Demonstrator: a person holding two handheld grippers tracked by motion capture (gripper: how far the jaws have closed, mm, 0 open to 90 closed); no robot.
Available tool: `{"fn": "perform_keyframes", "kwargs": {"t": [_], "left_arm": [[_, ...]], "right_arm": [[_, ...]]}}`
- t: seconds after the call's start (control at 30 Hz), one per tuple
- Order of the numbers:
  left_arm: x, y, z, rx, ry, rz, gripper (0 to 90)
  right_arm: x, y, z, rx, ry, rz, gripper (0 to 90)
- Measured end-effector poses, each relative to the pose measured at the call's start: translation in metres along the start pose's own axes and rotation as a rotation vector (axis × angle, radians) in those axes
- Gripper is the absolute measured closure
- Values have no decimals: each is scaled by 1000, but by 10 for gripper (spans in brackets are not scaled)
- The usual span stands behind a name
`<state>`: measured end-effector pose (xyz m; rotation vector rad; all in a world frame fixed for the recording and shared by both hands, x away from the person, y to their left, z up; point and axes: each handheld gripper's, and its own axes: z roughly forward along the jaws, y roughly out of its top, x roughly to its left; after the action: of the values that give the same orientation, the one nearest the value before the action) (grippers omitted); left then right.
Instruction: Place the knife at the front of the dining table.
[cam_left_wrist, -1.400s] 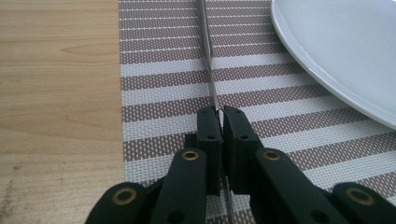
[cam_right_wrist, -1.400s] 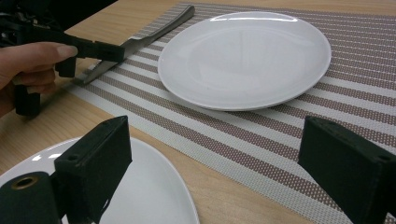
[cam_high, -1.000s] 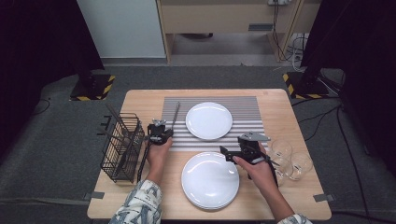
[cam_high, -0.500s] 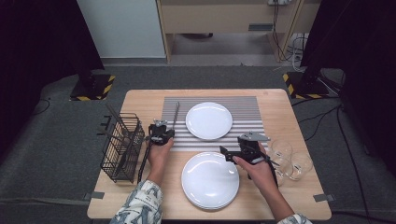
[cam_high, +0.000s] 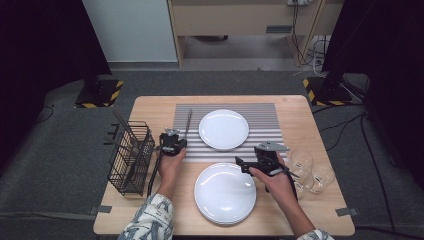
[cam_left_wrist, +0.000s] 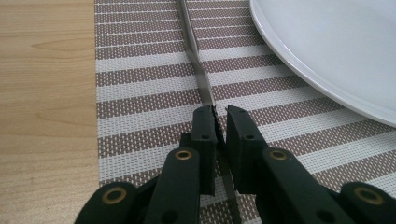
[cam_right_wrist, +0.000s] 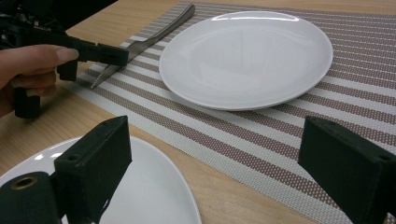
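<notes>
A table knife (cam_high: 187, 125) lies on the striped placemat (cam_high: 265, 115), just left of the far white plate (cam_high: 223, 129). My left gripper (cam_high: 172, 135) sits at the knife's near end. In the left gripper view its jaws are nearly together with the knife (cam_left_wrist: 198, 65) blade between them, low on the placemat (cam_left_wrist: 140, 93). My right gripper (cam_high: 241, 163) hovers over the far edge of the near white plate (cam_high: 225, 192). It stands wide open (cam_right_wrist: 219, 163) and holds nothing, facing the far plate (cam_right_wrist: 247, 56), the knife (cam_right_wrist: 154, 32) and the left gripper (cam_right_wrist: 112, 53).
A black wire rack (cam_high: 130, 157) with a few utensils stands at the table's left edge. Clear glasses (cam_high: 300, 160) lie on the wood to the right of my right hand. The table's front edge is close behind the near plate.
</notes>
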<state>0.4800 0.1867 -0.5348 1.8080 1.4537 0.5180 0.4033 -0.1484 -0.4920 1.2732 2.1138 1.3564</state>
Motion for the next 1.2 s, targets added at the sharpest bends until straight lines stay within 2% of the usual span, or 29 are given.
{"fn": "perform_keyframes", "kwargs": {"t": [0.3, 0.87, 1.03, 1.2], "left_arm": [[1, 0, -1, 6, -11, -9, 819], [-7, 0, 0, 0, -42, -22, 810], [-8, 0, 0, 0, -42, -16, 805], [-6, -1, 0, 5, -23, -7, 790]], "right_arm": [[0, 0, 0, 2, 1, 0, 95], [1, 0, 1, 7, 6, -4, 94], [1, 0, 1, 7, 7, -3, 94], [1, 0, 1, 7, 7, -4, 94]]}}
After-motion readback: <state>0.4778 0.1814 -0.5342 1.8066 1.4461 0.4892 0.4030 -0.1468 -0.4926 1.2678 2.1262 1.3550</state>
